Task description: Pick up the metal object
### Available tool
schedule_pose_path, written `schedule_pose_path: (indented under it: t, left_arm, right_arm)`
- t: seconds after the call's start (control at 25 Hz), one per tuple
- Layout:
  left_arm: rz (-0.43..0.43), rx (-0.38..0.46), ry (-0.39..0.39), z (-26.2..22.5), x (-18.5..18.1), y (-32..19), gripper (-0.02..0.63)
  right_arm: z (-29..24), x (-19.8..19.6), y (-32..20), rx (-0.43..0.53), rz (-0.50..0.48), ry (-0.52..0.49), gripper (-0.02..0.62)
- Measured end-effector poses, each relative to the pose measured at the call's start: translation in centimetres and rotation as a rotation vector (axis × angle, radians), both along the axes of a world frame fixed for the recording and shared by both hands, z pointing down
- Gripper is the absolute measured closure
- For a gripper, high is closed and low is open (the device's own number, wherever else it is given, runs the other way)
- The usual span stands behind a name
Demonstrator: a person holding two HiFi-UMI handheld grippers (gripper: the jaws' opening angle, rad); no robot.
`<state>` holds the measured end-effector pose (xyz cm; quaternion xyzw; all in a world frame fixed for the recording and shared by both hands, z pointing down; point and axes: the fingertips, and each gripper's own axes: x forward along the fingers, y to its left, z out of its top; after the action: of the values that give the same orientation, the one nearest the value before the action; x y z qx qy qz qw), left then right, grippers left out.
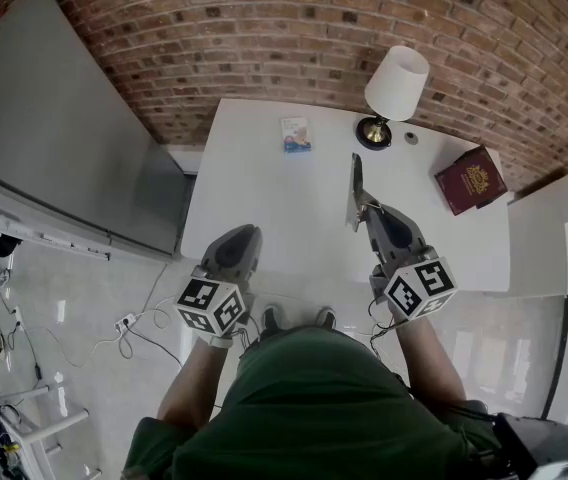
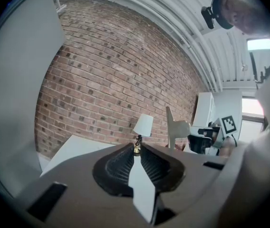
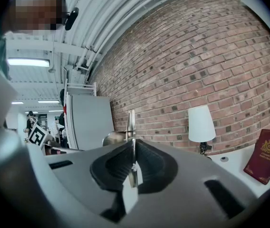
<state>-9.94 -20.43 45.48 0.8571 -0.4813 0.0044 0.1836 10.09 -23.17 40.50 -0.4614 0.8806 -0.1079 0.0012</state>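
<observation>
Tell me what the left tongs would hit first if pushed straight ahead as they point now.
Probably the table lamp: it sits dead ahead of the left tongs across the white table, though depth is unclear.

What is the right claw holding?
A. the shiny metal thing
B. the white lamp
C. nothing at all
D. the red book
A: the right claw is shut on the thin metal thing, which sticks up out of it, while the red book and the lamp sit on the table.
</observation>
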Motion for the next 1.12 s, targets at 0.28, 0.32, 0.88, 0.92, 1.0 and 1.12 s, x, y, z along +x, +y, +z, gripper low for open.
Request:
schedule_pose_path:
  t: [0.28, 0.32, 0.88, 0.92, 1.0, 1.12]
  left_arm:
    - [-0.010, 0.001, 0.002, 0.01, -0.37, -0.28, 0.568]
    - [-0.011, 0.000, 0.002, 0.02, -0.40, -0.31, 0.568]
    - [-0.008, -0.009, 0.009, 0.44, -0.46, -0.52, 0.568]
    - [-0.007, -0.009, 0.009, 0.45, -0.46, -0.51, 0.568]
    - [-0.007, -0.010, 0.011, 0.44, -0.47, -0.51, 0.568]
    - [-0.006, -0.008, 0.013, 0.40, -0.47, -0.55, 0.568]
  right_arm:
    - [0.06, 0.24, -0.04, -0.001, 0.004, 0.004, 0.589]
    - [0.03, 0.26, -0.04, -0.001, 0.005, 0.003, 0.589]
    - [0.15, 0.12, -0.22, -0.005, 0.006, 0.007, 0.589]
    - [0.15, 0.09, -0.22, -0.005, 0.006, 0.008, 0.589]
    - [0.13, 0.05, -0.23, -0.004, 0.005, 0.009, 0.589]
    - [0.13, 0.03, -0.22, -0.004, 0.006, 0.008, 0.589]
